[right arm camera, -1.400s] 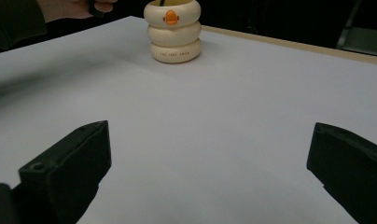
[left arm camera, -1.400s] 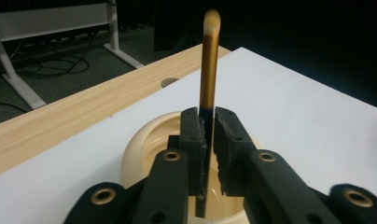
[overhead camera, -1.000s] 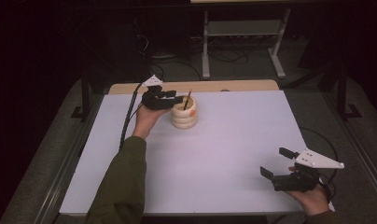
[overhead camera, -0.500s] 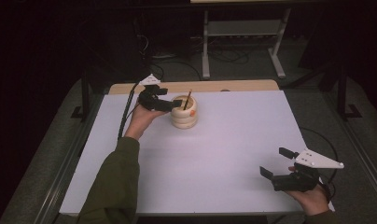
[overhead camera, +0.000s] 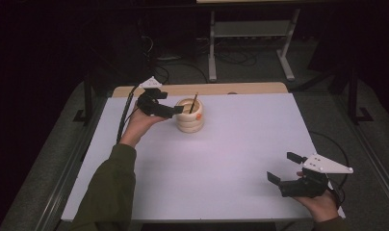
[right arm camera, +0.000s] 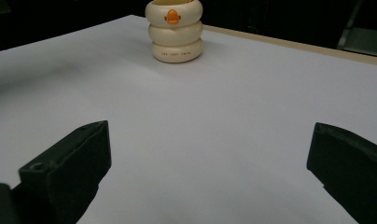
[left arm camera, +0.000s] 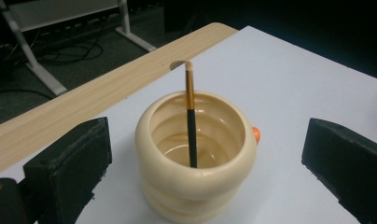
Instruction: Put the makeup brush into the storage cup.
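**Brush resting in the cup, left jaws standing clear**

I am watching the slim black-and-gold brush (left arm camera: 191, 116) leaning upright inside the glossy cream ribbed cup (overhead camera: 190, 116) at the bench's (overhead camera: 231, 159) far side. My left gripper (overhead camera: 169, 111) is sitting just beside it, jaws having just opened, nothing between them. My right gripper (overhead camera: 283, 168) is waiting well apart, jaws spread and empty.

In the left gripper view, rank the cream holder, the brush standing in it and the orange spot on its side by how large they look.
1. cream holder, largest by far.
2. brush, tall but thin, leaning on the inner wall.
3. orange spot, a sliver at the holder's right edge, mostly hidden, so its true size is unsure.
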Tool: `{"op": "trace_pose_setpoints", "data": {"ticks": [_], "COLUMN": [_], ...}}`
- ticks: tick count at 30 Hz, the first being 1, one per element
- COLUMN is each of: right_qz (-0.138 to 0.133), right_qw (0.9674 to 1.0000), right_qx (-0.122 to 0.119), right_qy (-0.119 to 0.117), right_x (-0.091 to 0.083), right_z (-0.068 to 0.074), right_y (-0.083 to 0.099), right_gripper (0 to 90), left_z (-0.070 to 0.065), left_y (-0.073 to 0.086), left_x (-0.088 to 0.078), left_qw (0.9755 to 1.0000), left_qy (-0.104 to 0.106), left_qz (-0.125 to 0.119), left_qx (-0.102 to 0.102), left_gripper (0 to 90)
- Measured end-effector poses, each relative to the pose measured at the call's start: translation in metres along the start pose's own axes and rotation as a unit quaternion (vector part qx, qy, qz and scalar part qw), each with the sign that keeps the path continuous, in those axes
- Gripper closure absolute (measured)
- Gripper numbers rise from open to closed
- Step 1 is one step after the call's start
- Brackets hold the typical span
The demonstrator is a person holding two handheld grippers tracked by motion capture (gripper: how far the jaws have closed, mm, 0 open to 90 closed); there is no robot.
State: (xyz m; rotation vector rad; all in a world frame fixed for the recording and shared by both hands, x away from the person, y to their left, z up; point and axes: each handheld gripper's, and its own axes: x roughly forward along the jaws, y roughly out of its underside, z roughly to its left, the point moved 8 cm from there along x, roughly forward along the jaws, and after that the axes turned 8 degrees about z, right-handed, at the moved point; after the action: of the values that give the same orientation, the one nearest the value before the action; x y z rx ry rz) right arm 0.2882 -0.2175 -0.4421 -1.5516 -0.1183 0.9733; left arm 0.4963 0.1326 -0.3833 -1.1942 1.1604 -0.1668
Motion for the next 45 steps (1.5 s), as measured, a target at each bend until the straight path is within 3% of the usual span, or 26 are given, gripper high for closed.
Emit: {"op": "trace_pose_setpoints", "data": {"ticks": [4, 10, 32, 45], "right_qz": [0.000, 0.000, 0.002, 0.000], "right_qw": [1.0000, 1.0000, 1.0000, 1.0000], "right_qx": [0.001, 0.001, 0.000, 0.000], "right_qy": [0.000, 0.001, -0.001, 0.001], "right_x": [0.000, 0.000, 0.002, 0.002], "right_z": [0.000, 0.000, 0.002, 0.001], "right_y": [0.000, 0.000, 0.000, -0.001], "right_gripper": [0.0, 0.0, 0.0, 0.0], "left_z": [-0.002, -0.003, -0.018, -0.032], "left_y": [0.007, 0.012, 0.041, 0.048], "left_x": [-0.005, -0.010, -0.036, -0.046], "left_qw": [0.9999, 0.9999, 0.9995, 0.9996], "left_qy": [-0.002, 0.000, -0.012, -0.011], "left_qz": [0.012, 0.011, 0.029, 0.023], "left_qx": [0.002, -0.008, 0.003, 0.013], "left_gripper": [1.2, 1.2, 1.2, 1.2]}}
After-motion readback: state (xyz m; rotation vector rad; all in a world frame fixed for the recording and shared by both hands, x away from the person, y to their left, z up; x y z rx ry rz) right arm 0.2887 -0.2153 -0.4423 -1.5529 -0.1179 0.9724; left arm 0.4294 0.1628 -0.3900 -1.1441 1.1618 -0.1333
